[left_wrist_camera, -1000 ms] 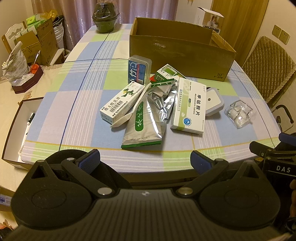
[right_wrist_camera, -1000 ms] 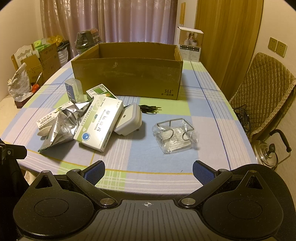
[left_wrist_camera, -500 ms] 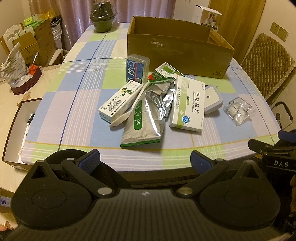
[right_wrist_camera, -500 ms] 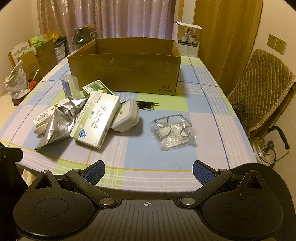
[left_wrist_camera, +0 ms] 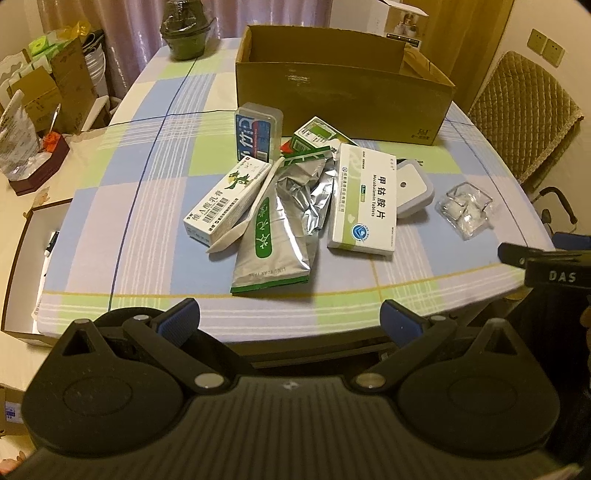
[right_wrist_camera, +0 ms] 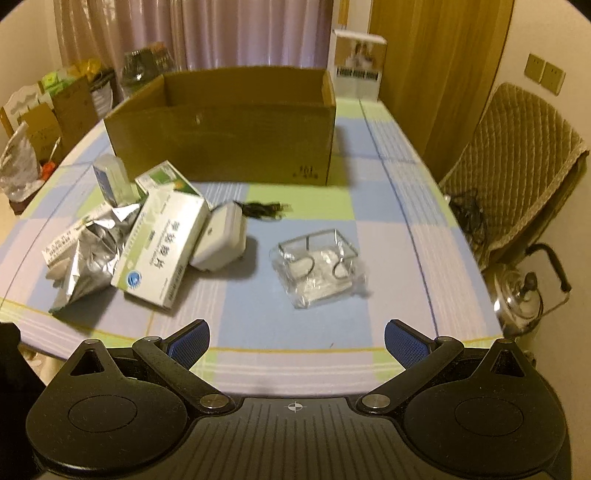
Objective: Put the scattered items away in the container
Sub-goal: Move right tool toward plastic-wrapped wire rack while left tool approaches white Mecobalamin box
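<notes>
An open cardboard box (left_wrist_camera: 343, 99) (right_wrist_camera: 229, 147) stands at the back of the checked table. In front of it lies a pile: a large white medicine box (left_wrist_camera: 365, 203) (right_wrist_camera: 162, 247), a silver foil pouch (left_wrist_camera: 277, 240) (right_wrist_camera: 88, 266), a long white carton (left_wrist_camera: 225, 199), a blue-labelled clear case (left_wrist_camera: 256, 134) (right_wrist_camera: 110, 181), a small green box (left_wrist_camera: 314, 134) (right_wrist_camera: 166, 181), a white charger (left_wrist_camera: 412, 188) (right_wrist_camera: 221, 236) and a clear wrapped wire holder (left_wrist_camera: 465, 208) (right_wrist_camera: 317, 266). My left gripper (left_wrist_camera: 290, 321) and right gripper (right_wrist_camera: 297, 339) are open and empty over the table's near edge.
A padded chair (right_wrist_camera: 517, 177) and a kettle (right_wrist_camera: 524, 295) stand to the right of the table. An open white box (left_wrist_camera: 33, 266) and cardboard boxes (left_wrist_camera: 55, 88) are to the left. A dark pot (left_wrist_camera: 184, 33) sits on the far table end.
Both grippers have moved forward a little toward the table, so the items look slightly nearer. Both stay open. Nothing on the table has moved.
</notes>
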The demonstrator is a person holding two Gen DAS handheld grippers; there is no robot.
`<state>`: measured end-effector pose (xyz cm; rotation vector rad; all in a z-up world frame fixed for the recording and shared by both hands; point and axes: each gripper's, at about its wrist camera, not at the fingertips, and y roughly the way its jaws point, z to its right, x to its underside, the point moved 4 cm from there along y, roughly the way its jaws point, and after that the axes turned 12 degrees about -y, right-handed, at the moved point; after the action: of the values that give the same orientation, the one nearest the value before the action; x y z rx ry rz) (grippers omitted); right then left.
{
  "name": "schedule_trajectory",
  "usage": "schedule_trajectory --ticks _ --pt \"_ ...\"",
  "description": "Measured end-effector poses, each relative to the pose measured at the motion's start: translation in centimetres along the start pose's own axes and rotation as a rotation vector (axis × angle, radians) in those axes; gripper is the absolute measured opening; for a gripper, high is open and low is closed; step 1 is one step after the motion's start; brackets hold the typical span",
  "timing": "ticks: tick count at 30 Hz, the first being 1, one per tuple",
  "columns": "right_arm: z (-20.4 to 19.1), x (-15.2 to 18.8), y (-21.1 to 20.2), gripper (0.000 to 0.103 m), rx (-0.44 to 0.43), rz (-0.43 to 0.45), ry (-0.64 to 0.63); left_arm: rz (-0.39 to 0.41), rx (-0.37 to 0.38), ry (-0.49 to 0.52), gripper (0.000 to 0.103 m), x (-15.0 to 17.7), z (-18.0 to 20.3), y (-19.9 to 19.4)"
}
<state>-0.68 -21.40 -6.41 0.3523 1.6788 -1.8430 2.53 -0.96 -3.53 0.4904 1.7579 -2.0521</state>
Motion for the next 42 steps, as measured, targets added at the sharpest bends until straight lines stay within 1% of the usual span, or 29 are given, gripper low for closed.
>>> schedule_trajectory --ticks 4,7,10,12,15,19,23,28,31,36,39,42 --pt "0.5 0.4 0.9 0.103 -0.006 -0.04 0.028 0.001 -0.003 0.023 0.102 -0.6 0.1 0.2" --pt "0.7 0.3 1.1 0.103 -0.023 -0.039 0.026 -0.004 0.004 0.028 0.102 -1.2 0.2 0.5" --pt "1.3 0.0 1.3 0.103 -0.03 -0.013 0.045 0.003 0.012 0.053 0.102 -1.7 0.4 0.8" --pt "1.7 -0.4 1.4 0.103 -0.062 0.022 0.051 0.015 0.018 0.086 0.102 -2.0 0.7 1.0" --pt "2.4 -1.5 1.9 0.103 -0.065 0.026 0.029 0.029 0.029 0.117 0.102 -2.7 1.1 1.5" --pt "3.6 -3.0 3.4 0.103 -0.038 0.013 0.012 0.017 0.055 0.111 0.102 -3.8 1.2 2.4" --pt "4.6 -3.8 5.6 0.103 -0.063 0.007 -0.034 0.029 0.092 0.116 0.102 -4.7 1.3 3.2" --pt "4.5 -4.2 7.7 0.103 -0.088 -0.001 -0.131 0.064 0.115 0.186 0.102 -5.2 1.7 4.1" --pt "4.4 -4.1 8.7 0.103 -0.1 0.002 -0.159 0.038 0.101 0.206 0.102 -5.3 1.8 5.2" --pt "4.8 -4.0 10.2 0.103 -0.108 -0.01 -0.138 -0.024 0.07 0.216 0.102 -5.4 1.6 6.9" --pt "4.8 -3.8 10.8 0.103 -0.117 -0.015 -0.138 -0.034 0.064 0.243 0.102 -5.7 1.7 7.7" --pt "4.7 -3.8 11.0 0.103 -0.12 -0.005 -0.14 -0.023 0.05 0.308 0.102 -5.9 2.3 8.3"
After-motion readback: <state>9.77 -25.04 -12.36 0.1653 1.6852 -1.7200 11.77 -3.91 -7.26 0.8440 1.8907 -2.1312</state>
